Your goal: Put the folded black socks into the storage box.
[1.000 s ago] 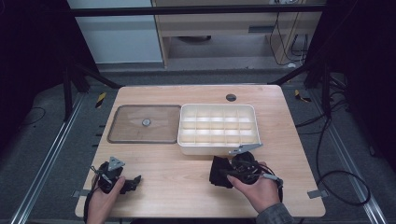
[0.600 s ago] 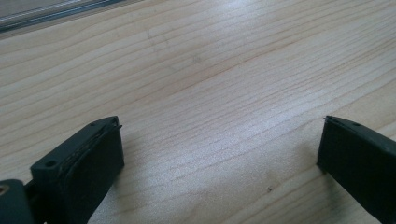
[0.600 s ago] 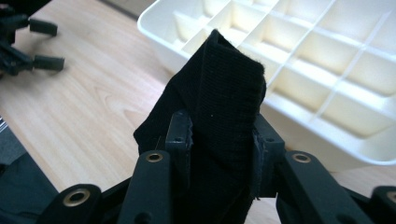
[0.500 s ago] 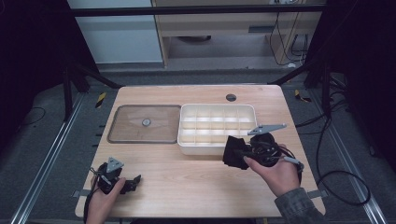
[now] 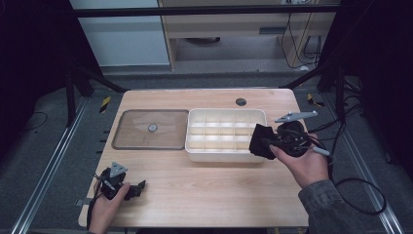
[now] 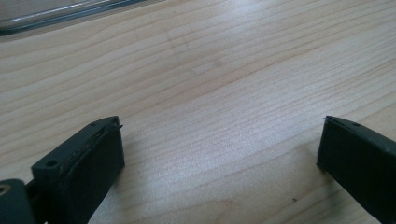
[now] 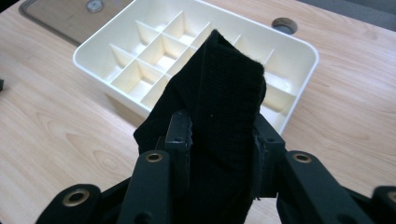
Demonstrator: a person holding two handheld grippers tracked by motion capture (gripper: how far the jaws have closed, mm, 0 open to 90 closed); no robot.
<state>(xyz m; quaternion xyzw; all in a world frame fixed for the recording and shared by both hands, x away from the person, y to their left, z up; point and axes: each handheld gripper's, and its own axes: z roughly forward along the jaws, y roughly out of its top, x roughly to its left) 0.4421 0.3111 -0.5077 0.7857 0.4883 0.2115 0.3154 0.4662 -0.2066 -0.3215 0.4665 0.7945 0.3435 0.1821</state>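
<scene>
My right gripper (image 5: 267, 141) is shut on a folded black cloth (image 5: 260, 140), held above the table at the right end of the white divided tray (image 5: 225, 152). In the right gripper view the black cloth (image 7: 218, 98) stands up between both jaws, with the tray (image 7: 299, 60) beyond it. My left gripper (image 5: 139, 187) rests low near the table's front left corner, jaws open and pointing right. In the left gripper view its two black jaws stand wide apart over bare wood, with nothing between them (image 6: 219, 154).
A clear flat lid (image 5: 151, 128) with a small round knob lies left of the tray. A round cable hole (image 5: 240, 102) sits near the table's far edge. Cables trail off the right side. Bare wood spans the front middle of the table (image 5: 209, 190).
My right hand has risen and moved toward the far right with the black cloth, from the front of the table to the tray's right end. The left gripper has stayed still.
</scene>
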